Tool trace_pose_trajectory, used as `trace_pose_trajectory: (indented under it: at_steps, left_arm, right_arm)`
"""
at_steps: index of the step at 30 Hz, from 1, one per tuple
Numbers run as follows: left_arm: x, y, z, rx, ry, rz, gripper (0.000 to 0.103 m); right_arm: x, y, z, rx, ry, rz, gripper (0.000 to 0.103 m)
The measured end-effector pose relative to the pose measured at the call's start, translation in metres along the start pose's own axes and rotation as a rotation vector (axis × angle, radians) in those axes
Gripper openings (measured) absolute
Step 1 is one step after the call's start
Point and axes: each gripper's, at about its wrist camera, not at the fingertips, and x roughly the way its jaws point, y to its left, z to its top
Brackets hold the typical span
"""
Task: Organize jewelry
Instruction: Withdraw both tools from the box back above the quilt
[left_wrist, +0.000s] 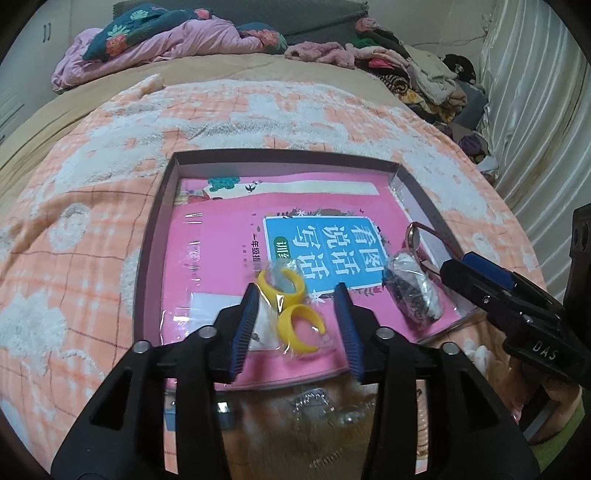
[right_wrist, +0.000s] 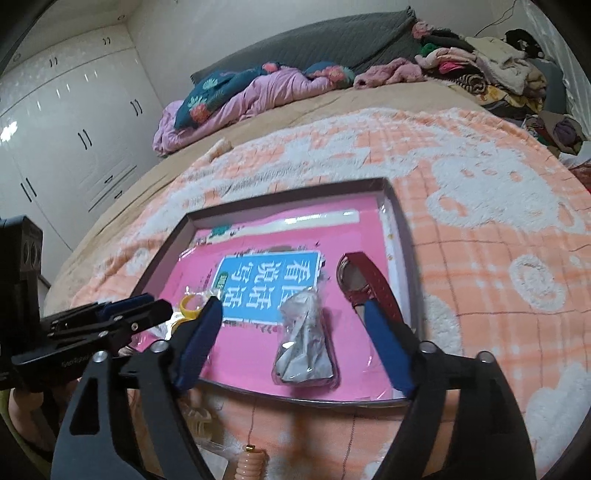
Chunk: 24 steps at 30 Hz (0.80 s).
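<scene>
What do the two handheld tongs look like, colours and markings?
Both are black plastic frames with silver round bolts and ribbed blue pads on the fingers. The left tongs show triangular cut-outs in the arms. The right tongs carry white "DAS" lettering on the body, seen from the left camera.

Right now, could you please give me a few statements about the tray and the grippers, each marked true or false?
1. Two yellow rings lie on the pink book. True.
2. The red watch lies outside the tray. False: it lies inside, near the right wall.
3. The left gripper is shut. False: its jaws stand apart, either side of the rings.
4. The right gripper is open. True.
5. A clear packet lies on the book. True.
</scene>
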Motion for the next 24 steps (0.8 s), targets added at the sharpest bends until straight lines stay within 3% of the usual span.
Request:
trace_pose_trajectory:
  at_steps: [8,15,24]
  left_arm:
    - [-0.026,0.000,0.001,-0.006,-0.052,0.028,0.075]
    - [-0.053,0.001,0.003,-0.035,-0.116,0.047,0.093]
    - [-0.078,0.005,-0.001,-0.069,-0.143,0.068,0.094]
  right_arm:
    - [-0.020,-0.002,0.007,0.027,-0.028,0.009,0.085]
    - [-0.050,0.003,0.006,0.017,-0.078,-0.008,0.093]
    - [-0.080,0.000,-0.002,0.043,-0.129,-0.036,0.093]
